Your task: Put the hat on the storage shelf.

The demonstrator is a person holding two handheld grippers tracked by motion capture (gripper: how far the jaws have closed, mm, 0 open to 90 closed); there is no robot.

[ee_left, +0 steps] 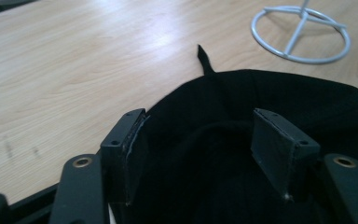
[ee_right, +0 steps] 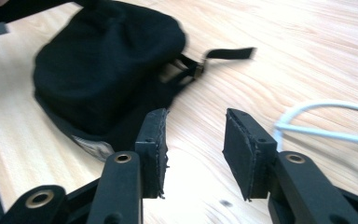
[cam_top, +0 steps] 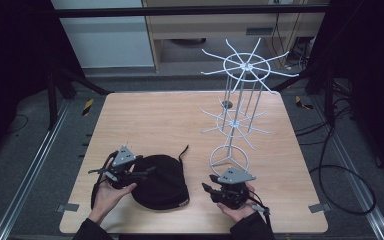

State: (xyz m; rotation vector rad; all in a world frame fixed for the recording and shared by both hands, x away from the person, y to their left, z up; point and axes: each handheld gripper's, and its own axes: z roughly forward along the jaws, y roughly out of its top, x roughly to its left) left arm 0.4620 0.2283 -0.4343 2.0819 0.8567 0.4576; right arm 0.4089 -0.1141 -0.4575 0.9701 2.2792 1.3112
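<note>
We find the left gripper (cam_top: 139, 176) at the near left of the table (cam_top: 145, 115), its jaws spread wide with the edge of the black cap (cam_top: 161, 181) lying between them; in the left gripper view the pads (ee_left: 131, 144) stand apart from the fabric, so we cannot confirm contact and record nothing grasped. We count one cap, near the front edge between the two grippers; its long axis runs roughly near to far, and its single strap (cam_top: 184, 151) trails toward the far side. One white wire rack (cam_top: 235, 120) stands right of centre, with one ring base (cam_top: 228, 156). The right gripper (cam_top: 206, 188) sits just beside that base, jaws released and empty over bare wood.
</note>
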